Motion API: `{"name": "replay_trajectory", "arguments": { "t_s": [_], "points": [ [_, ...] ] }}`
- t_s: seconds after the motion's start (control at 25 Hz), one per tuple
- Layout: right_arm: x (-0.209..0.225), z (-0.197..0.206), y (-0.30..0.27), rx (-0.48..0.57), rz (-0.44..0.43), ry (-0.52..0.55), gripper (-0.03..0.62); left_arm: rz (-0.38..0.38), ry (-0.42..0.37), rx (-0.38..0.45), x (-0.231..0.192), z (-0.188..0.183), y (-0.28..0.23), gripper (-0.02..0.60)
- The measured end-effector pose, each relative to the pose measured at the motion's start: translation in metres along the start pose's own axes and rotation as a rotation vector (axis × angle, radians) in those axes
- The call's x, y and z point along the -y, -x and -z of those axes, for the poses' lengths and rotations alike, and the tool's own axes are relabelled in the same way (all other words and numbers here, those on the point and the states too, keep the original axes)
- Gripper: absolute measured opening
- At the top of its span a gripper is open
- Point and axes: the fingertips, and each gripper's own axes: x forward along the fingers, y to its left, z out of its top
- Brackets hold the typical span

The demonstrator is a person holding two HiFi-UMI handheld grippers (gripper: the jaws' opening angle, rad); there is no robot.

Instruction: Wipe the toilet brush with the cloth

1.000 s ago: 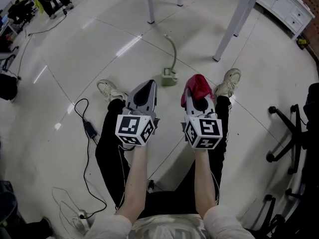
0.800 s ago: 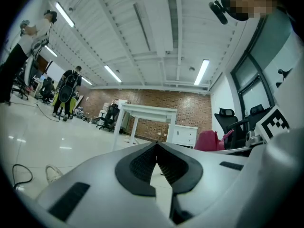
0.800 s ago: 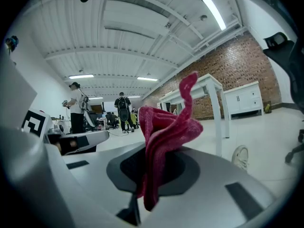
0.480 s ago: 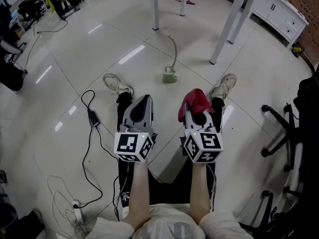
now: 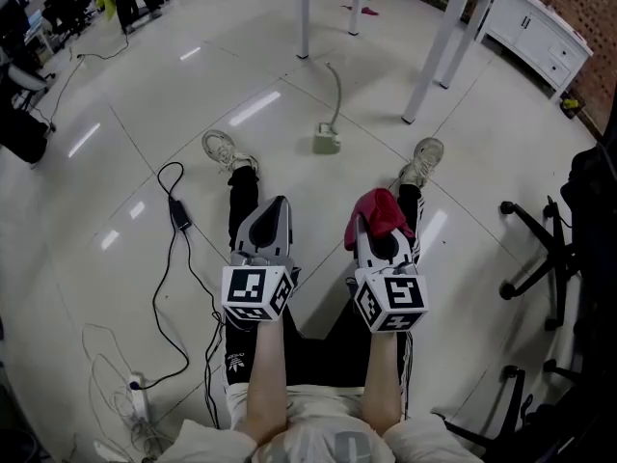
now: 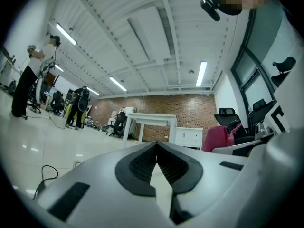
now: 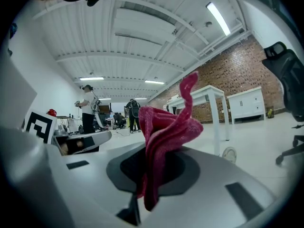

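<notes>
Cloth [image 5: 379, 210], red and bunched, is seen in the head view clamped in the right gripper [image 5: 382, 239], spilling over the far end of its jaws. The left gripper [image 5: 274, 210] is held just beside it on the left, clenched on nothing. What appears to be the toilet brush [image 5: 328, 141], a pale green base with a long curved handle, lies on the floor [image 5: 145, 114] farther off, well apart from both grippers, near the white table legs [image 5: 424, 70].

In the left gripper view, the jaws are pressed together and empty; the cloth [image 6: 216, 137] shows at the right.

In the right gripper view, the cloth [image 7: 164, 137] is pinched between the jaws and rises in folds above them.
</notes>
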Motion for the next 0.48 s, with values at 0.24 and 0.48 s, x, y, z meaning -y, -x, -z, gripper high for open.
{"name": "replay_trajectory", "arguments": {
  "t_s": [0.24, 0.48],
  "points": [
    [-0.025, 0.02, 0.009, -0.034, -0.035, 0.019, 0.032, 0.017, -0.001, 0.0, 0.007, 0.007, 0.016, 0.005],
    [-0.015, 0.032, 0.019, -0.052, -0.003, 0.005, 0.032, 0.033, 0.001, -0.012, 0.017, 0.015, 0.019, 0.005]
  ]
}}
